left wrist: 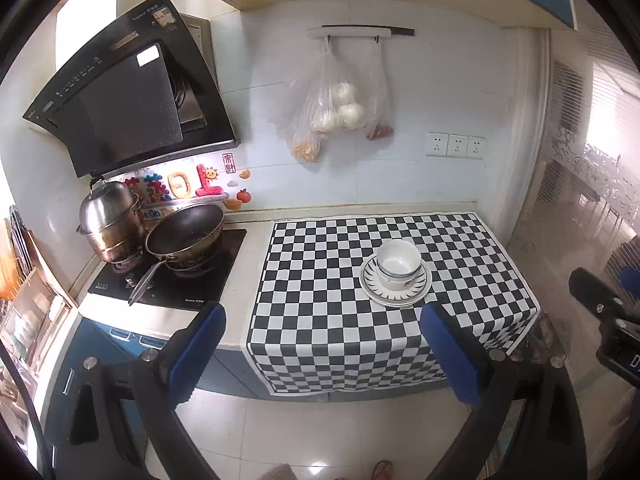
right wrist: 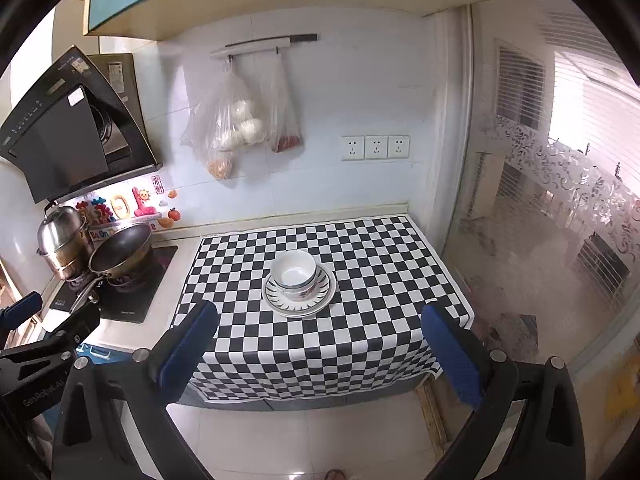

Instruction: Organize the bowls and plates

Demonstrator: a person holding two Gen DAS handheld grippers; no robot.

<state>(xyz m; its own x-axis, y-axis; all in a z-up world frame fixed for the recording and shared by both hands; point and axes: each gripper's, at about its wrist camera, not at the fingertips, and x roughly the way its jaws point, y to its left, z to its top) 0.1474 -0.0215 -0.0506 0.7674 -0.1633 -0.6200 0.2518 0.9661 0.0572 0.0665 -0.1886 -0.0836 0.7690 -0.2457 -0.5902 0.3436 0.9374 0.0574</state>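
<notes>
White bowls [left wrist: 399, 260] [right wrist: 294, 272] sit nested on a stack of striped-rim plates [left wrist: 396, 290] [right wrist: 298, 300], all on a black-and-white checkered cloth [left wrist: 320, 272] [right wrist: 380, 264] on the counter. My left gripper [left wrist: 322, 320] is open, held back off the counter's front edge with nothing between its blue pads. My right gripper [right wrist: 320, 320] is open too, also short of the counter edge and apart from the dishes. Each gripper shows at the edge of the other's view.
A stove [left wrist: 172, 276] [right wrist: 120, 296] left of the cloth carries a frying pan [left wrist: 186, 234] [right wrist: 120, 250] and a steel steamer pot [left wrist: 110, 220] [right wrist: 64, 240]. A range hood [left wrist: 128, 92] juts above. Plastic bags of food [left wrist: 336, 108] [right wrist: 236, 128] hang on the wall. A glass door [right wrist: 560, 220] stands right.
</notes>
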